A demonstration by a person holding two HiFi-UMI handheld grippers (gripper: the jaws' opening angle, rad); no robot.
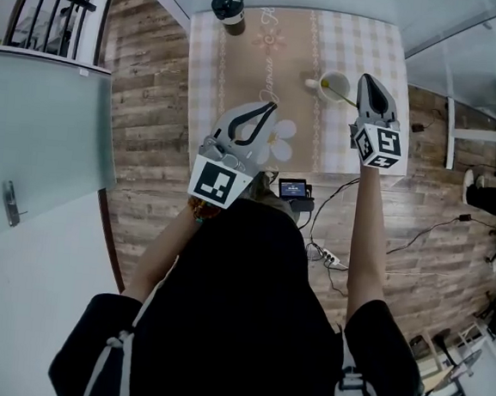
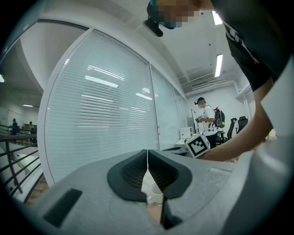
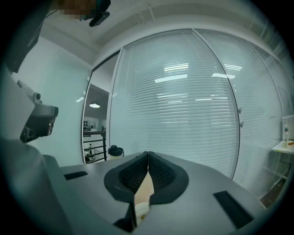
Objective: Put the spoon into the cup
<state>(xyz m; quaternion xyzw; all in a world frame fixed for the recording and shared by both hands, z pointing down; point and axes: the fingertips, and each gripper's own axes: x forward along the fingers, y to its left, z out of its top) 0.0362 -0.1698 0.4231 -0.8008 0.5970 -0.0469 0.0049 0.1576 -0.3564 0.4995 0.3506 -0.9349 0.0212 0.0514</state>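
Nearest the lens, at lower centre of the head view: one torso point(image 1: 246, 322) in black, with both arms reaching up the frame.

Count: two grippers, one cup, one spoon, one dark-lidded tumbler, one small screen device, one table.

1. Left gripper point(image 1: 269, 110) point(image 2: 147, 158): held over the centre of the table point(image 1: 242, 72), which has a checked cloth. Jaws are fully closed, tips meeting, with nothing between them.
2. Right gripper point(image 1: 366, 79) point(image 3: 148, 158): right of centre, just beside the cup point(image 1: 333, 86). Jaws are pressed together and empty.
3. Spoon point(image 1: 341, 96): already stands in the cup, its thin handle slanting out toward the right gripper. Contact between handle and gripper cannot be determined.
4. Dark-lidded tumbler point(image 1: 228, 10) point(image 3: 115, 151): top edge of the table, upper centre, well apart from the cup.
5. Screen device point(image 1: 293, 189): lower edge of the table, between the two arms.
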